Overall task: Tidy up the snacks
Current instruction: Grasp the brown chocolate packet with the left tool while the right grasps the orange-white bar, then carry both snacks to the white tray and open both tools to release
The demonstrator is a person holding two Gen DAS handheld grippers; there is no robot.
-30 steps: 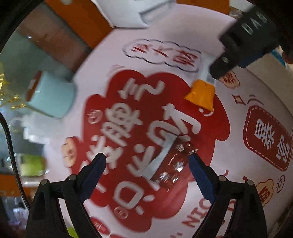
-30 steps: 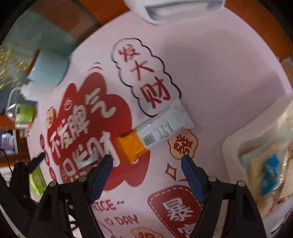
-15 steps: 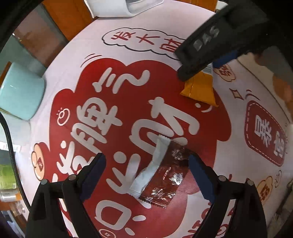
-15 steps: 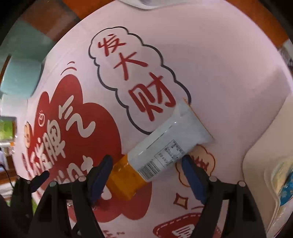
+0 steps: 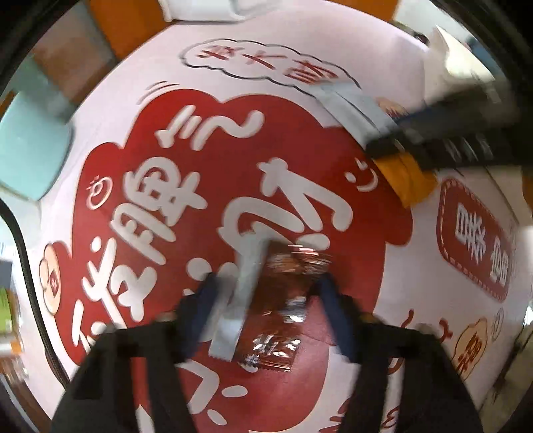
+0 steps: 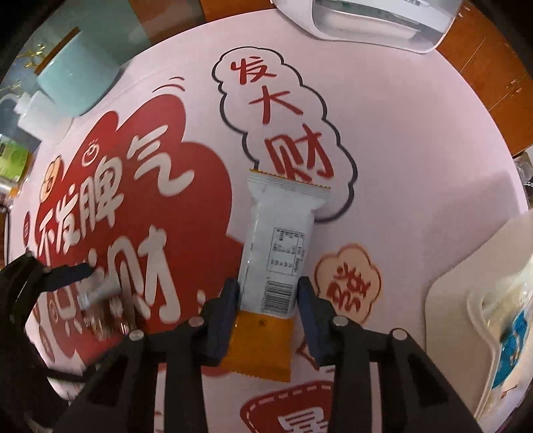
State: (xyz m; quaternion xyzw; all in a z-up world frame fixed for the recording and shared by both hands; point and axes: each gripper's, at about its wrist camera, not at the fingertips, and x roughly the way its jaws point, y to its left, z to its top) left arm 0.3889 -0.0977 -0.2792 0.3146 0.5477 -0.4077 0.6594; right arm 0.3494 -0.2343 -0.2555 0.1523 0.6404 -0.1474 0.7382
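A dark red shiny snack packet with a silver strip lies on the printed tablecloth. My left gripper straddles it, its jaws narrowed close around the packet's sides; the view is blurred. A white and orange snack bar lies lengthwise between the fingers of my right gripper, whose jaws stand tight against its sides. The bar and the right gripper also show at the upper right of the left wrist view. The red packet shows at the left of the right wrist view.
A white tray holding packaged snacks stands at the right. A teal cup stands at the far left of the cloth. A white appliance sits at the far edge on the wooden table.
Both grippers have moved down over their snacks and narrowed their jaws. The snack bar has turned from diagonal to lengthwise between the right fingers.
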